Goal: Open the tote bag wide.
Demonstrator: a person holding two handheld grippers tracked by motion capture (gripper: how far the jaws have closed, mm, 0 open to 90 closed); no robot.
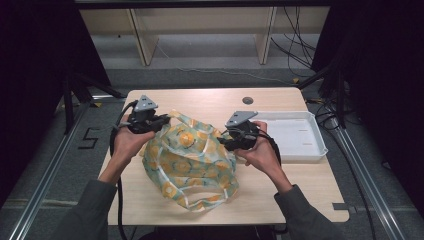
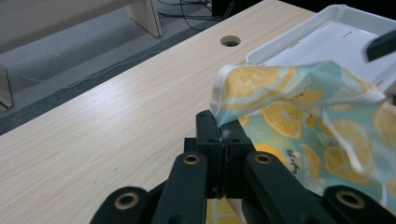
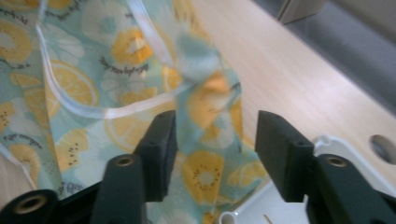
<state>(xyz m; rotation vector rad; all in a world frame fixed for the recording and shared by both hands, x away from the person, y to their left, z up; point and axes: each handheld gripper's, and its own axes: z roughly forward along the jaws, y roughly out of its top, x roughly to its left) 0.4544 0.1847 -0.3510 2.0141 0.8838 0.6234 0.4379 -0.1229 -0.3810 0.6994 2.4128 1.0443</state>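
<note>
A soft bag of pale green cloth printed with orange slices and trimmed in white lies crumpled on the middle of the wooden table. At the bag's upper left, my left gripper is shut on its hem, and the white-trimmed edge of the bag rises out of the closed left gripper. My right gripper is at the bag's upper right edge. In the right gripper view, the right gripper stands open with the bag spread just beyond it, untouched by the pads.
A white shallow tray sits at the table's right side, close behind my right hand. A round cable hole lies near the far edge. Bare wood shows along the front and far left. Shelving and cables lie beyond the table.
</note>
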